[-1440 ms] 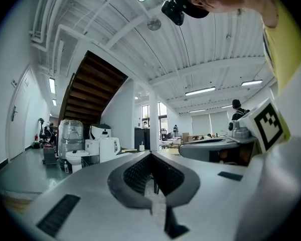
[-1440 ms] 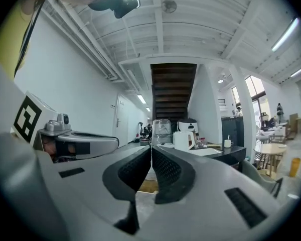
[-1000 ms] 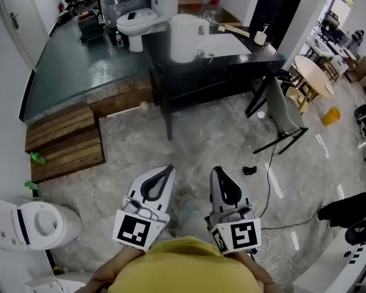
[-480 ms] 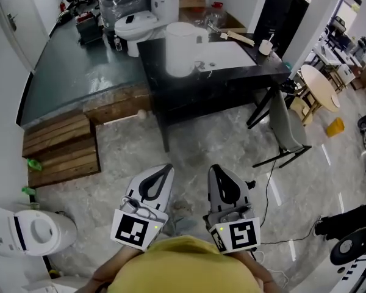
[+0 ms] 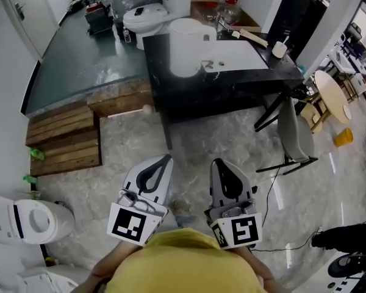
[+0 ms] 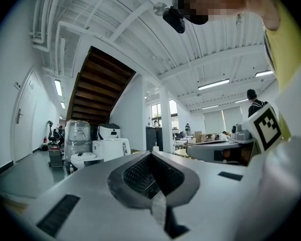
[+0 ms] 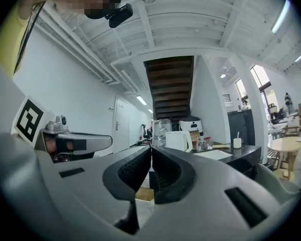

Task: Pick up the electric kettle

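From your head view, both tongs sit low in the frame, close to your body and pointing out over the marbled floor [image 5: 140, 139]. The left tongs [image 5: 165, 159] and the right tongs [image 5: 219, 162] lie side by side, each with its jaws together and nothing in them. The electric kettle [image 5: 186, 46], white and upright, stands on the near left part of the black table [image 5: 232, 81], well apart from both tongs. A white mat [image 5: 239, 54] lies just to its right and a small cup [image 5: 280, 49] stands at the table's far right corner. A grey chair [image 5: 293, 130] stands at the table's right side, and wooden steps [image 5: 64, 140] lie on the floor to the left. In your left gripper view, the left tongs [image 6: 151, 154] show their dark ribbed pads meeting at the tip, empty, and the kettle [image 6: 110, 148] stands far off to the left of them. In your right gripper view, the right tongs [image 7: 151, 149] are pressed closed on nothing. The kettle [image 7: 179, 140] shows just above and right of their tips, far away on the table [image 7: 241, 153], with the cup [image 7: 237, 142] further right.
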### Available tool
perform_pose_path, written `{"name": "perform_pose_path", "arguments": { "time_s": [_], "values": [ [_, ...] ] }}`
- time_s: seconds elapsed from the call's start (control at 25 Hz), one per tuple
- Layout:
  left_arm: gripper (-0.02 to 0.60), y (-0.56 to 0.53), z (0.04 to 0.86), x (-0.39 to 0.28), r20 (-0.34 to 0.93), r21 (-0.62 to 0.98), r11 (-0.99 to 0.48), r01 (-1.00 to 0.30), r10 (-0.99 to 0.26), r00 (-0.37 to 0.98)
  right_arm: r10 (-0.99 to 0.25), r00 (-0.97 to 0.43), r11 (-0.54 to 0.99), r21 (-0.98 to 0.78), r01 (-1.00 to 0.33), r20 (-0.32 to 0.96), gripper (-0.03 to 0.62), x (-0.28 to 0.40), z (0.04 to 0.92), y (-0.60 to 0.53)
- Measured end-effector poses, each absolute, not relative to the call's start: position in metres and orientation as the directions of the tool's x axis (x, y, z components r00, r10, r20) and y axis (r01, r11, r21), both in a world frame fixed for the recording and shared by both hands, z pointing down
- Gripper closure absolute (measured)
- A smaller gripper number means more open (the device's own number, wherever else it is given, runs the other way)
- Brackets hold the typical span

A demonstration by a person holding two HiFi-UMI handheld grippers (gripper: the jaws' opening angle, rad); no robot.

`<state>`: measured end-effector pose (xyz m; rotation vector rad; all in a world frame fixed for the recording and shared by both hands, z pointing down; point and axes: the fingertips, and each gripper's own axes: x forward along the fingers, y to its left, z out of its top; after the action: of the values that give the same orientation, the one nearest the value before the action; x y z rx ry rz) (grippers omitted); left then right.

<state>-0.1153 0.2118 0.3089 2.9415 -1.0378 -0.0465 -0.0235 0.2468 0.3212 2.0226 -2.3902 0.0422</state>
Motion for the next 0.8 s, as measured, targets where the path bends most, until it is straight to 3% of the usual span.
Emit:
{"name": "perform_pose_path", "arguments": {
  "time_s": [0.8],
  "values": [
    [0.572, 0.114, 0.317, -0.072, 0.014, 0.002, -0.802, -0.598, -0.597, 0.802, -0.991, -0.134, 0.133, -0.023, -0.991, 0.025, 0.571, 0.024, 0.321, 0.159]
  ]
}}
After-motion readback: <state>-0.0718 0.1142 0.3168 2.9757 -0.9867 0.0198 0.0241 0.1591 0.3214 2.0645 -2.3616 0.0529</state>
